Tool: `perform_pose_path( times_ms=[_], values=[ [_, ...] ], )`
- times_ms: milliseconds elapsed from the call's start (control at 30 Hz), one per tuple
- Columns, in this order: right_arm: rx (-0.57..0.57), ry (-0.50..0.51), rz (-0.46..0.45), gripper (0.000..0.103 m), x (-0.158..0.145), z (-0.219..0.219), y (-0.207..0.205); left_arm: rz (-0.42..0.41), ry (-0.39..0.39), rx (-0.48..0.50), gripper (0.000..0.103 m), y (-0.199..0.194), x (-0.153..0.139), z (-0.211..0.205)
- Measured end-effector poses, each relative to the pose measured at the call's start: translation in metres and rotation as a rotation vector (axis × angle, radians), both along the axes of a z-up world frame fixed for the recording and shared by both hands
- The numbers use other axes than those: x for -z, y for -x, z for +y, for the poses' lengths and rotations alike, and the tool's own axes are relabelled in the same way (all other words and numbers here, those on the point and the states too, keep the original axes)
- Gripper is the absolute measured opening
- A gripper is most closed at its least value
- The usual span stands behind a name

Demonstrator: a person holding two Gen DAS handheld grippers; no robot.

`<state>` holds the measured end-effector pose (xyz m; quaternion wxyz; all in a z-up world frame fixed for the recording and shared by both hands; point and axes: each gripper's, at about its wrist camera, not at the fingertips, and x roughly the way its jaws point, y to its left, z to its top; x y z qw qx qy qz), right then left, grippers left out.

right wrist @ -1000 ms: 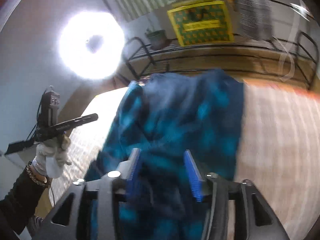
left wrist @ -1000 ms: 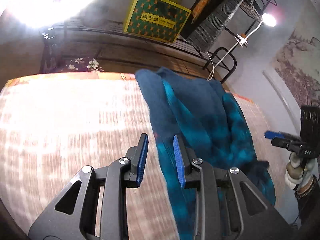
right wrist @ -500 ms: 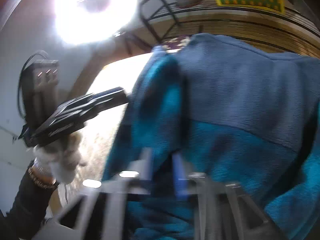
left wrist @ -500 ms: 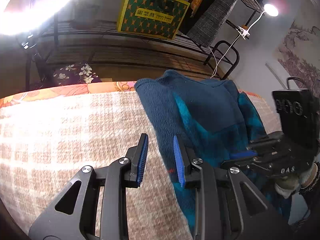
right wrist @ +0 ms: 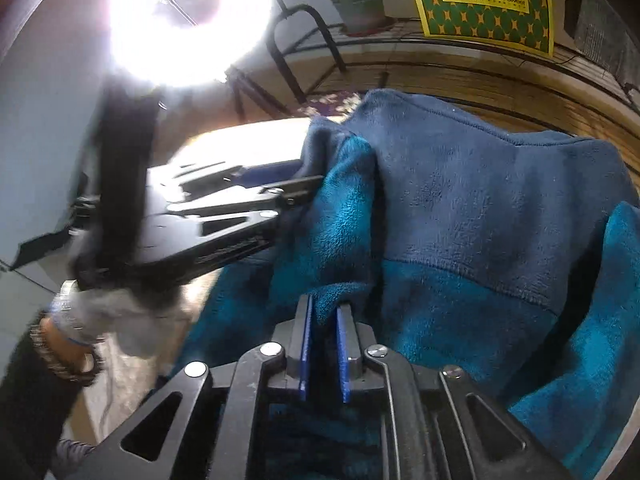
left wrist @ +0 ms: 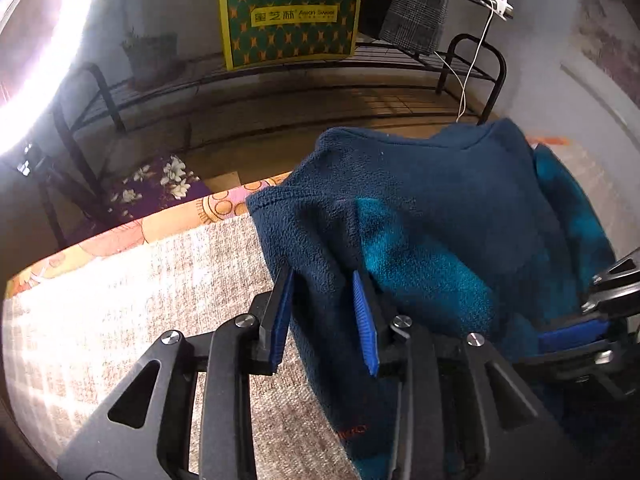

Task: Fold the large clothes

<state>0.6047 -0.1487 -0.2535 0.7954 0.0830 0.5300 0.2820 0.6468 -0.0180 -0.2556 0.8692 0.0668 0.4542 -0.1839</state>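
A two-tone blue fleece garment lies bunched on a beige checked mat. My left gripper straddles its dark left edge. Its jaws are opening, the fleece lies between the pads, and they do not visibly press it. In the right wrist view the same left gripper reaches into the fleece from the left. My right gripper has a teal fold pinched between its narrow pads while its jaws are opening. That right gripper shows at the right edge of the left wrist view.
A metal rack behind the mat carries a yellow-green box, a potted plant and a grey checked cloth. A bright ring light glares at the left. A person's gloved hand holds the left gripper. Floral bedding borders the mat.
My left gripper moved right from bare mat onto the fleece's edge. My right gripper dropped into the fleece and went from wide open to pinching a fold. The two grippers came close together.
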Motion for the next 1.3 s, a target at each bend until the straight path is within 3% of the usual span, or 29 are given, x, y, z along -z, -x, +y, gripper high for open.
perform_pose_path(
  times_ms=[67, 167, 267, 333, 467, 567, 733, 833, 867, 933, 1033, 1100, 1300],
  values=[
    [0.031, -0.012, -0.037, 0.035, -0.013, -0.019, 0.007, 0.034, 0.042, -0.011, 0.030, 0.000, -0.005, 0.009],
    [0.101, -0.095, -0.087, 0.038, -0.036, -0.073, 0.017, 0.028, 0.145, -0.043, 0.031, 0.001, -0.019, 0.030],
    [0.214, -0.077, -0.152, 0.040, -0.044, -0.129, 0.022, 0.048, 0.253, -0.121, 0.049, -0.008, -0.027, 0.059],
    [0.285, -0.091, -0.157, 0.049, -0.039, -0.162, 0.021, 0.083, 0.306, -0.145, 0.052, -0.018, -0.025, 0.069],
    [0.421, -0.107, -0.112, 0.050, -0.006, -0.215, 0.001, 0.192, 0.386, -0.146, 0.052, -0.035, -0.010, 0.072],
    [0.470, -0.171, -0.071, 0.050, 0.020, -0.229, -0.010, 0.224, 0.414, -0.155, 0.052, -0.044, 0.002, 0.067],
    [0.447, -0.262, -0.031, 0.050, 0.051, -0.223, -0.036, 0.208, 0.467, -0.163, 0.052, -0.054, 0.003, 0.057],
    [0.427, -0.255, -0.023, 0.049, 0.060, -0.208, -0.045, 0.212, 0.481, -0.155, 0.052, -0.063, 0.007, 0.048],
    [0.423, -0.250, -0.024, 0.049, 0.063, -0.207, -0.048, 0.200, 0.475, -0.150, 0.050, -0.063, 0.006, 0.043],
    [0.402, -0.243, -0.036, 0.025, 0.064, -0.199, -0.054, 0.200, 0.448, -0.130, 0.012, -0.062, 0.006, 0.033],
    [0.367, -0.204, -0.081, 0.012, 0.054, -0.189, -0.051, 0.160, 0.423, -0.116, 0.007, -0.058, -0.001, 0.025],
    [0.358, -0.156, -0.128, 0.010, 0.041, -0.186, -0.045, 0.127, 0.442, -0.126, 0.006, -0.051, -0.011, 0.027],
    [0.360, -0.141, -0.231, 0.009, -0.003, -0.191, -0.015, 0.054, 0.488, -0.122, 0.005, -0.027, -0.050, 0.035]
  ],
)
